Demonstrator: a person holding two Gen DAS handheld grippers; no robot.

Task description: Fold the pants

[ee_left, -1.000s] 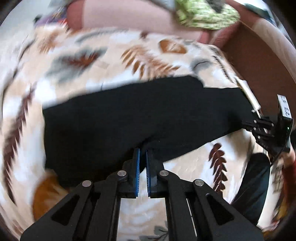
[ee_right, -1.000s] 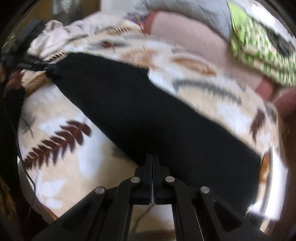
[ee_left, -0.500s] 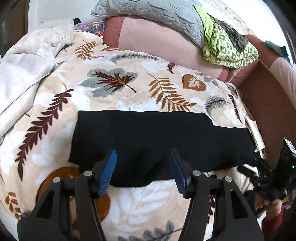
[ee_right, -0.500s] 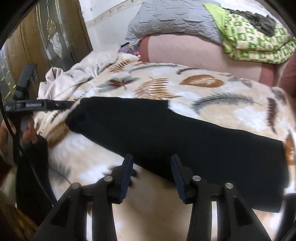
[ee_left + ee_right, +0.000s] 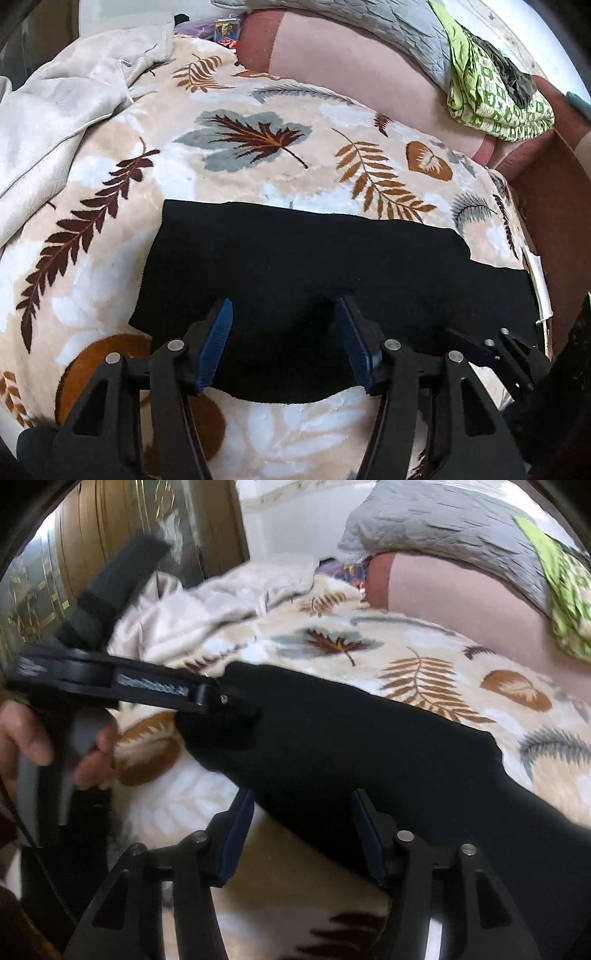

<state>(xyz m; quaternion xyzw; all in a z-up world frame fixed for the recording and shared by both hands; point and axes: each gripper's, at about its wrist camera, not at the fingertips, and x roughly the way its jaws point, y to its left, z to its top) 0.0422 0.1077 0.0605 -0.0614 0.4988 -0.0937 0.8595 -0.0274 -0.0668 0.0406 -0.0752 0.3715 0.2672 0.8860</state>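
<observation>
Leaf-print blanket (image 5: 258, 177) covers the bed; on it the pants (image 5: 314, 266) lie flat in a long black strip ahead of both jaws. My left gripper (image 5: 284, 343) and right gripper (image 5: 303, 834) are spread, holding nothing. I judge each should pinch the near edge evenly before folding.

- The bed is covered with a cream blanket (image 5: 258, 177) with a leaf print: brown ferns, a grey-and-maroon leaf, orange blobs.
- Black pants (image 5: 314, 266) lie flat right on the blanket, a long band running from about 9 o'clock across to 3 o'clock in the left wrist view.
- A crumpled beige sheet (image 5: 62, 110) is bunched up at 10 o'clock, on the blanket's edge.
- A pinkish bolster (image 5: 351, 74) sits along the far side, around 12 to 2 o'clock.
- On top of that: a grey quilted pillow (image 5: 443, 528) and a green patterned cloth (image 5: 491, 99) at 1 o'clock.
</observation>
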